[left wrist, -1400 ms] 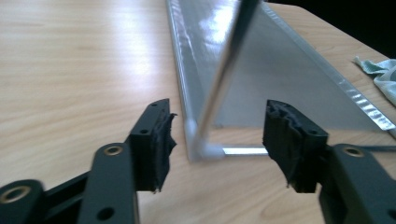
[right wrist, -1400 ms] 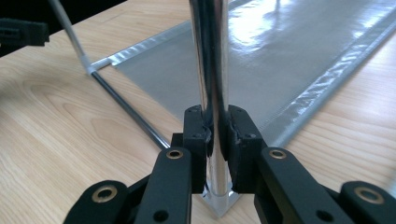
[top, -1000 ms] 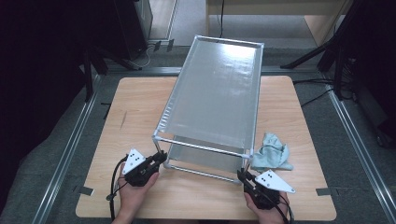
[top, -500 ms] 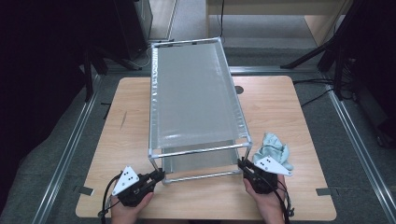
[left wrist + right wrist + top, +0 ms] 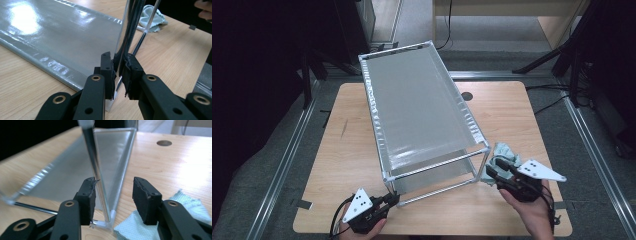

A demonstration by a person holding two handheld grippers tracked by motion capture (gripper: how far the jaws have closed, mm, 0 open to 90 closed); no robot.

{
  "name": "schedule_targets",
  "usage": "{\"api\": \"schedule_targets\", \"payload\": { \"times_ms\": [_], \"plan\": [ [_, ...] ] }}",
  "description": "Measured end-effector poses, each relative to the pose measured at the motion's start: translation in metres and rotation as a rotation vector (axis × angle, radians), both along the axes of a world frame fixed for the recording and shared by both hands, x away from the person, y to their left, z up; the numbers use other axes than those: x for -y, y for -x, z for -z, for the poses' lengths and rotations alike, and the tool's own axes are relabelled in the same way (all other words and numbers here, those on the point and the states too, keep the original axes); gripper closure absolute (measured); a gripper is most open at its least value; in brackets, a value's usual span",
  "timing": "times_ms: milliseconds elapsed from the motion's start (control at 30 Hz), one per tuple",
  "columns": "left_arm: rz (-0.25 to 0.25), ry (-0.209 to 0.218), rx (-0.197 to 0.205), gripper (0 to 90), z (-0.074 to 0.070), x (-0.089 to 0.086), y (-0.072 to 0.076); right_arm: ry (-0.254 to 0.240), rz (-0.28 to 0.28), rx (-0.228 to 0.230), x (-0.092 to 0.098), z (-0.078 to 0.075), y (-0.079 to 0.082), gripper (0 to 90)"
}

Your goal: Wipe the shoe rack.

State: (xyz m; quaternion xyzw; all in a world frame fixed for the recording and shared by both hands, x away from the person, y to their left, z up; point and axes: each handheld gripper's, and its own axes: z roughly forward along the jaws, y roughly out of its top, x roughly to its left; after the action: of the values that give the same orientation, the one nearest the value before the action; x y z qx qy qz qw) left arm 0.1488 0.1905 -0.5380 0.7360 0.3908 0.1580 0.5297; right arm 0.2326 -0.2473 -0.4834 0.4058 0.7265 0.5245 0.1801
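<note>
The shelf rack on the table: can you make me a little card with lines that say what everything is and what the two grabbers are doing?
thing being handled: shelf rack, metal tube frame with grey sheet shelves
where: on the wooden table, standing askew to its edges
left gripper: shut on the rack's near left post
right gripper: jaws have just been opening; near right post between them, right pad clear of it
also there: light blue cloth by the right post

Two-tier metal-tube rack [image 5: 422,115] with grey sheet shelves, upright, skewed across the wooden table
</note>
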Motion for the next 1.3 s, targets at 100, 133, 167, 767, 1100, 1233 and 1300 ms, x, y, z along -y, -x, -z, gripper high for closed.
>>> {"api": "schedule_targets", "payload": {
  "times_ms": [100, 133, 167, 767, 1100, 1233, 1300],
  "plan": [
    [-0.004, 0.003, -0.001, 79.4, 0.0, 0.0, 0.0, -0.031, 0.087, -0.013, 0.021, -0.002, -0.001, 52.9],
    [-0.004, 0.004, -0.002, 79.4, 0.0, 0.0, 0.0, -0.008, 0.16, -0.047, 0.025, 0.0, -0.004, 51.8],
    [-0.005, 0.004, -0.003, 79.4, 0.0, 0.0, 0.0, 0.029, 0.233, -0.082, 0.028, 0.005, -0.007, 50.2],
    [0.082, 0.023, 0.016, 74.0, -0.003, 0.006, 0.009, 0.294, 0.386, -0.227, -0.005, 0.055, -0.05, 50.9],
    [0.095, 0.015, 0.022, 78.7, -0.006, 0.012, 0.005, 0.345, 0.332, -0.272, -0.008, 0.056, -0.041, 77.6],
    [0.103, 0.02, 0.015, 79.1, -0.005, 0.017, 0.003, 0.263, 0.259, -0.322, -0.005, 0.054, -0.031, 78.8],
    [0.113, 0.022, 0.009, 79.0, -0.006, 0.021, 0.001, 0.223, 0.241, -0.323, -0.002, 0.054, -0.025, 78.9]
  ]
}}
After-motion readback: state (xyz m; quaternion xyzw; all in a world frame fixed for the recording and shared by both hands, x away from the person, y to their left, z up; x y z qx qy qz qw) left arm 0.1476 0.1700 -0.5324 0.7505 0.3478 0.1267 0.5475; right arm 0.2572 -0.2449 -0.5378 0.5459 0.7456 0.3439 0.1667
